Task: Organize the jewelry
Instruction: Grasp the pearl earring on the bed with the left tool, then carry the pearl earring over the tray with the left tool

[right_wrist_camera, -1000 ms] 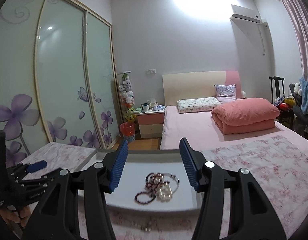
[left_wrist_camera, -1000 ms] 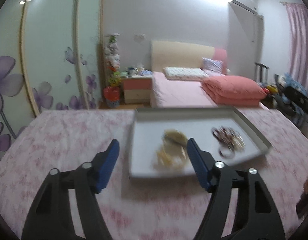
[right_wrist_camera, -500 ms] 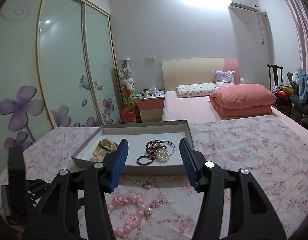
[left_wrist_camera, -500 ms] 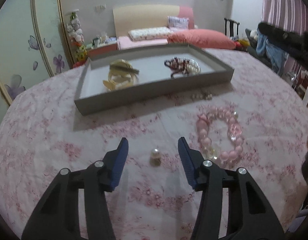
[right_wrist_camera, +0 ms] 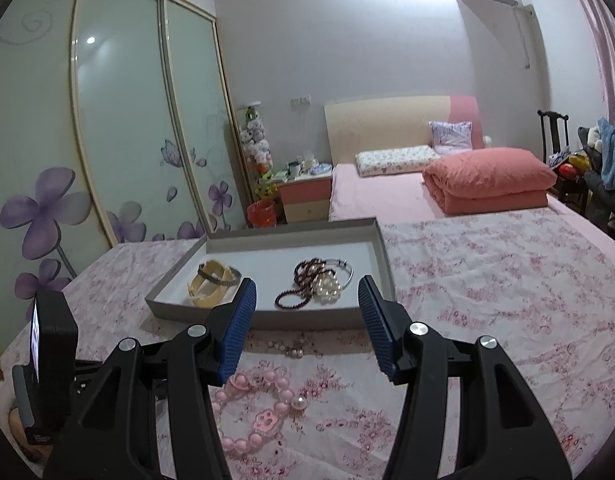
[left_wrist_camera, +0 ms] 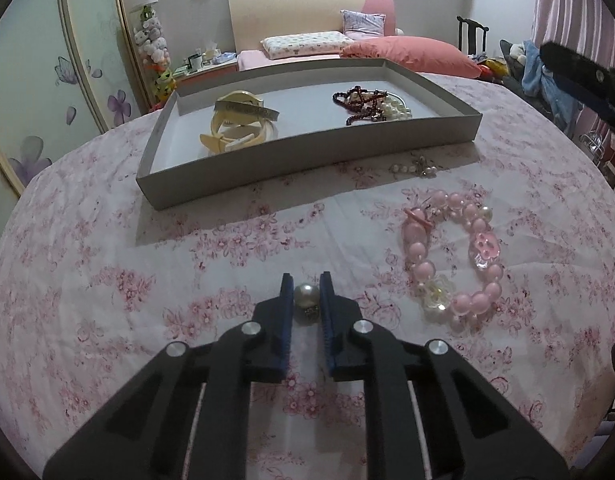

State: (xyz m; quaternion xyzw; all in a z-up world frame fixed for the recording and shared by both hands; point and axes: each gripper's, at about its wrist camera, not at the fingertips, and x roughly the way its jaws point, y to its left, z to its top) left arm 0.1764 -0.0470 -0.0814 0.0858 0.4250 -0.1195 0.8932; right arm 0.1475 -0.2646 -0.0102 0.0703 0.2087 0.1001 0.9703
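1. Pearl ring (left_wrist_camera: 306, 298) sat on the pink floral tablecloth (left_wrist_camera: 107, 280), pinched between the blue pads of my left gripper (left_wrist_camera: 306, 294), jaws clenched on it.
2. My right gripper (right_wrist_camera: 305, 320) hung above the cloth, jaws parted, nothing between them.
3. Pink bead bracelet (left_wrist_camera: 451, 260) lay flat on the cloth, right of the ring, apart from it.
4. Small pearl earrings (left_wrist_camera: 417, 169) lay just in front of the grey tray (left_wrist_camera: 307, 152), outside it.
5. Inside the tray: cream bangles (left_wrist_camera: 237, 124) on the left, dark red bead strand (left_wrist_camera: 361, 104) tangled with a white pearl bracelet (left_wrist_camera: 399, 110) on the right.
6. Left gripper's black body showed at the left edge of the right wrist view.
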